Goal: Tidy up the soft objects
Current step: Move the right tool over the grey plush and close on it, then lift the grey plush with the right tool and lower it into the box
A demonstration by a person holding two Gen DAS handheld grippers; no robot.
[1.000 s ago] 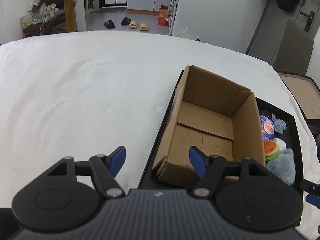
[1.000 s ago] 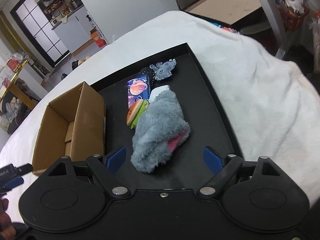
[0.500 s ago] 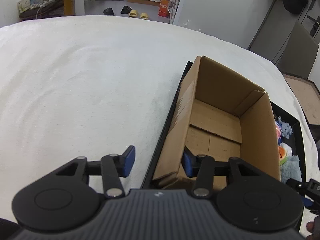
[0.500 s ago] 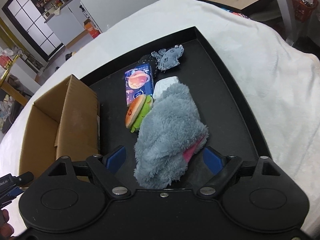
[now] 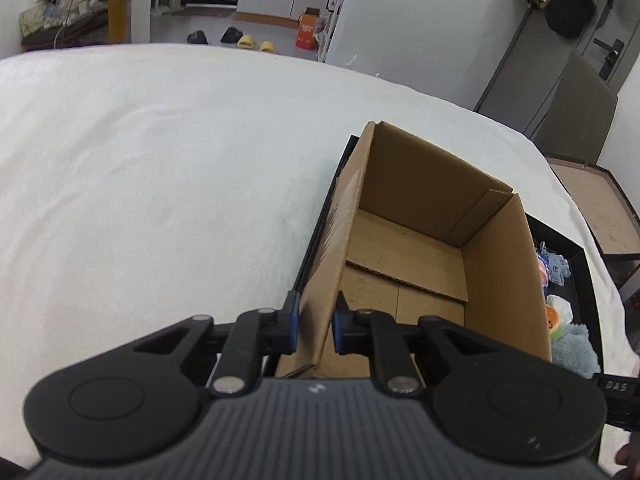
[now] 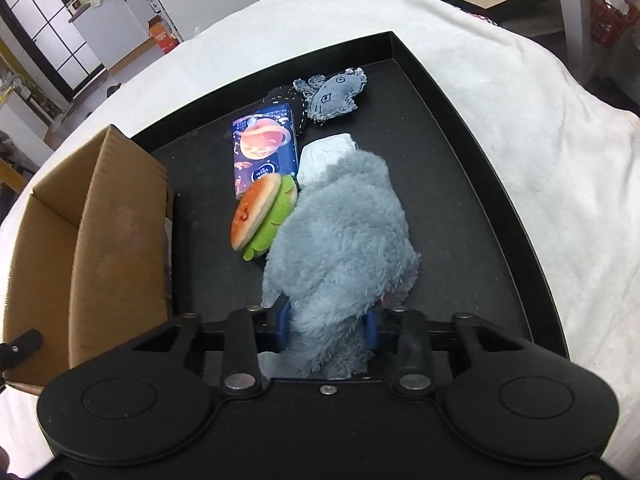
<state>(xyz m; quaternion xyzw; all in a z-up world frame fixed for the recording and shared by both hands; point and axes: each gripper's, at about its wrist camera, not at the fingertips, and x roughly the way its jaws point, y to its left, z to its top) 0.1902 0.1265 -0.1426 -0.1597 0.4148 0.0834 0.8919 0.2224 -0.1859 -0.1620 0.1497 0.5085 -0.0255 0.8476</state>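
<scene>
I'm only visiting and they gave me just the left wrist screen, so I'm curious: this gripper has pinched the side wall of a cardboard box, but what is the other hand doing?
Observer: The right gripper has just closed on a fluffy grey plush, which lies on the black tray.
Operator: Is anything tucked beside that plush?
Observer: A burger-shaped toy leans against its left side.
Operator: I see only scraps past the box. What else is there?
Observer: A flat packet printed with a planet, a white folded item and a small denim toy farther back.
</scene>
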